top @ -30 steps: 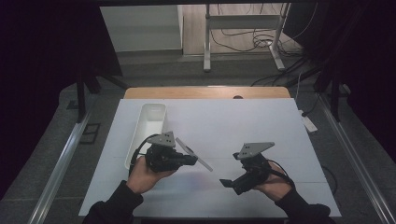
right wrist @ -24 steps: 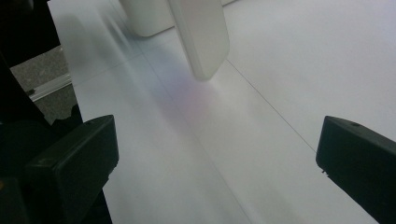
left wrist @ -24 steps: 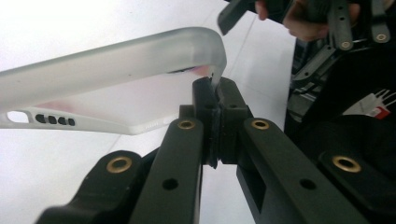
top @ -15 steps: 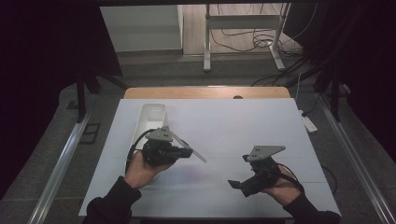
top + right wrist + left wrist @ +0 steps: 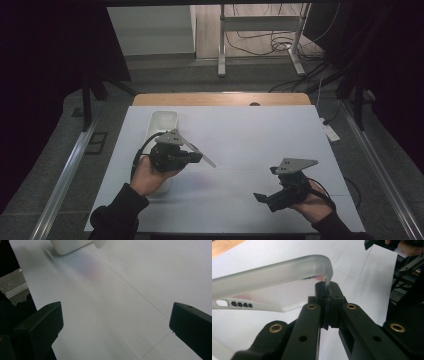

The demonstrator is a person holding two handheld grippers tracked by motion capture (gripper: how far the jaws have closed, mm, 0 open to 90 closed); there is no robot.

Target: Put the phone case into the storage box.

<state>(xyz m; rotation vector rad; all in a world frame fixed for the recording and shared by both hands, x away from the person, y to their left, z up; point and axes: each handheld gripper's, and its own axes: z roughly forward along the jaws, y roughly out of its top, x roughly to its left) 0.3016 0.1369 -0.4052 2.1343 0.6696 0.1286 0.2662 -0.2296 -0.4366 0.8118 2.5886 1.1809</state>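
The phone case [image 5: 272, 280], a frosted, half-clear one, is held in the left gripper [image 5: 327, 291], whose jaws are pressed together on the thin edge at one rounded corner of it. In the left gripper view the phone case reaches from this corner toward the left edge of the frame, tilted, and it shows a row of small dark holes and one longer slot in its lower side. In the high view the phone case [image 5: 200, 153] sticks out as a thin pale strip to the right of the left gripper [image 5: 199, 157], in the left middle of the frame, and it is lifted above the surface [image 5: 250, 135]. The left hand [image 5: 147, 175] holds this gripper from below. Just behind the left gripper, toward the upper left of the white surface, stands a white tray [image 5: 162, 121], long and narrow. The right gripper [image 5: 260, 197] is in the lower right of the high view, well apart from the phone case, and the right hand [image 5: 312, 202] carries it low over the surface. In the right gripper view its two black jaws stand wide apart with nothing between them, and a corner of the white tray [image 5: 67, 246] is at the upper left of that frame.
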